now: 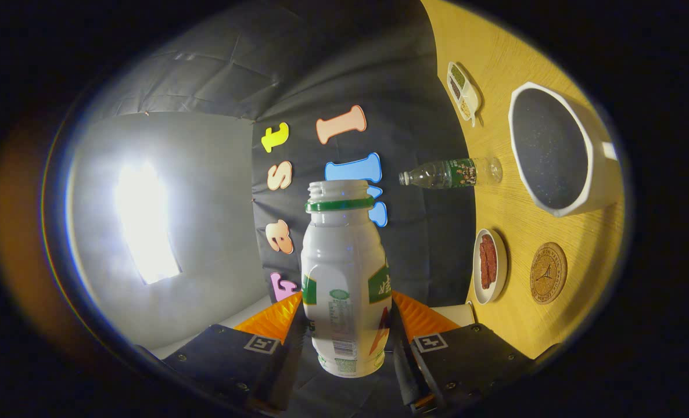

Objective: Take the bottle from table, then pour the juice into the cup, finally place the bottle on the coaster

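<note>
While clamped between both fingers of the gripper (347, 342), the uncapped white plastic juice bottle (345, 273) is rolled sideways relative to the wooden table (524, 325), likely for pouring. Beyond it: round cork coaster (548, 273), small dish of red food (489, 265), clear water bottle (452, 173).

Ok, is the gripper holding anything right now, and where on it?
Yes. The gripper is shut on the white bottle, both fingers pressing its lower body on opposite sides, near the base.
</note>
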